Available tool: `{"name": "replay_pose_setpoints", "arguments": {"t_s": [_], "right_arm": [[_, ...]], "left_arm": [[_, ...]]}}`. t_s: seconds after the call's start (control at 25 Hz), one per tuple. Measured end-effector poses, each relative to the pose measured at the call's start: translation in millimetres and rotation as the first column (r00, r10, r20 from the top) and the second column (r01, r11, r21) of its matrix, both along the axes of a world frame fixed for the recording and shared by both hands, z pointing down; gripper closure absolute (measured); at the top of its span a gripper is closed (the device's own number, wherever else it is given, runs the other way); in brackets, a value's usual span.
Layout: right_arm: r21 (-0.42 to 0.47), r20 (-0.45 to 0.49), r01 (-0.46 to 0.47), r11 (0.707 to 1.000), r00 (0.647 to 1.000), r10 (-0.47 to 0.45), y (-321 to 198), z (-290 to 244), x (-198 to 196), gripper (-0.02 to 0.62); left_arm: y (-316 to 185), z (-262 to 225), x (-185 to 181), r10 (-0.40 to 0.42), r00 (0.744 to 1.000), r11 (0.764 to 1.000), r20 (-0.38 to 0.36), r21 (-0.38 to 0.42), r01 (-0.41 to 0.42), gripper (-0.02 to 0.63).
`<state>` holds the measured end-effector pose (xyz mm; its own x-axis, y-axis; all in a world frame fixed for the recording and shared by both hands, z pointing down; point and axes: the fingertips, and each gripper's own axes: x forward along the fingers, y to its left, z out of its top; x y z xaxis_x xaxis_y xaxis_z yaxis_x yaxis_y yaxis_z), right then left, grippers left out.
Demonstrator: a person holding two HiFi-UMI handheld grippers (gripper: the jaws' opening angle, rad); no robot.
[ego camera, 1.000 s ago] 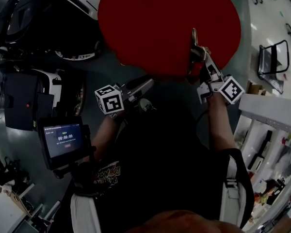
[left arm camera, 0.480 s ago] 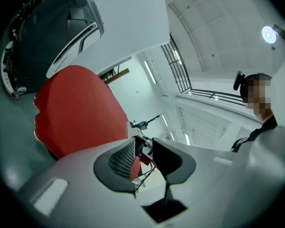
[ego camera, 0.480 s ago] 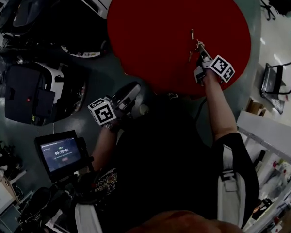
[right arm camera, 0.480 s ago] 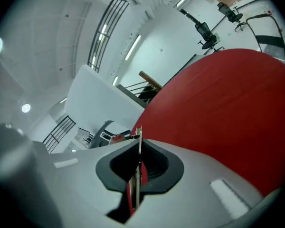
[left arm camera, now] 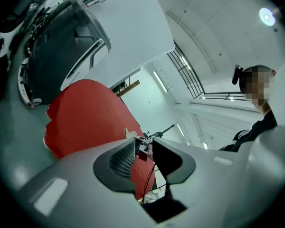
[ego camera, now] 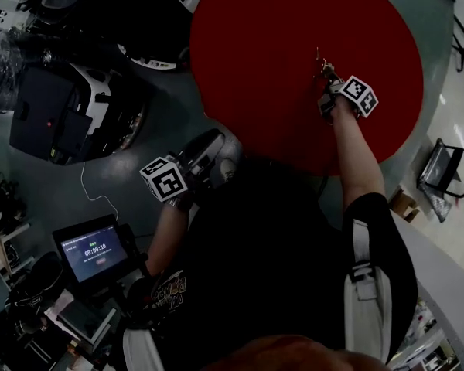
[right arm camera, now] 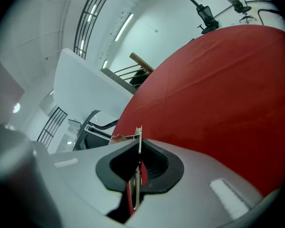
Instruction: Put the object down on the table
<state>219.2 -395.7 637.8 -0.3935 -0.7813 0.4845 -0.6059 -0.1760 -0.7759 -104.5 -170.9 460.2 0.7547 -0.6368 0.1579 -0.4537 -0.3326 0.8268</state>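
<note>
The right gripper [ego camera: 325, 79], fingers [right arm camera: 156, 167] clamped on a thin metal strip [right arm camera: 139, 139], tilts down over the red tabletop's [ego camera: 278, 37] middle, apparently to set it down, while the left gripper [ego camera: 215, 141], fingers [left arm camera: 123, 158] narrowly apart and empty, idles off the 7 o'clock edge.

The right tongs [ego camera: 323, 69] are carried out from the near edge of the red surface [ego camera: 278, 29] to a spot well over its middle, and are brought lower, closer to it. The thin metal strip [ego camera: 318, 55] clamped in them is carried along and is now seen smaller against the red. The right arm [ego camera: 356, 161] is stretched further forward. The left tongs [ego camera: 216, 139] are swung round a little and drawn slightly back toward the body. On the screen [ego camera: 95, 251] the count is advanced by one second.
</note>
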Motion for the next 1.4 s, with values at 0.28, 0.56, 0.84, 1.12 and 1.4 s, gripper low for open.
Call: {"name": "replay_pose_setpoints", "arguments": {"t_s": [0.28, 0.56, 0.84, 1.12, 1.4], "right_arm": [[-0.036, 0.013, 0.017, 0.999, 1.0, -0.016, -34.3, 8.1, 5.3, 0.591], [-0.059, -0.017, 0.049, 0.997, 0.999, -0.05, -42.5, 7.3, 9.1, 0.589], [-0.086, -0.042, 0.046, 0.995, 0.998, -0.05, -39.7, 19.3, 6.7, 0.573], [-0.133, -0.118, 0.011, 0.991, 0.993, -0.027, -31.7, 37.7, 21.2, 0.502], [-0.124, -0.183, -0.117, 0.985, 0.979, 0.094, -11.0, 35.9, 52.3, 0.526]], "left_arm": [[-6.6, 3.1, 12.8, -0.045, 0.999, 0.998, -0.017, -0.052, 0.044, 0.484], [-17.1, -7.8, 20.5, -0.063, 0.998, 0.996, -0.019, -0.059, 0.062, 0.483], [-9.5, -1.6, 11.6, -0.073, 0.997, 0.995, -0.026, -0.069, 0.071, 0.483], [-2.7, 6.8, -2.9, -0.101, 0.994, 0.992, -0.043, -0.076, 0.097, 0.485], [1.5, 10.1, -15.3, -0.103, 0.992, 0.993, -0.078, -0.06, 0.098, 0.485]]}}
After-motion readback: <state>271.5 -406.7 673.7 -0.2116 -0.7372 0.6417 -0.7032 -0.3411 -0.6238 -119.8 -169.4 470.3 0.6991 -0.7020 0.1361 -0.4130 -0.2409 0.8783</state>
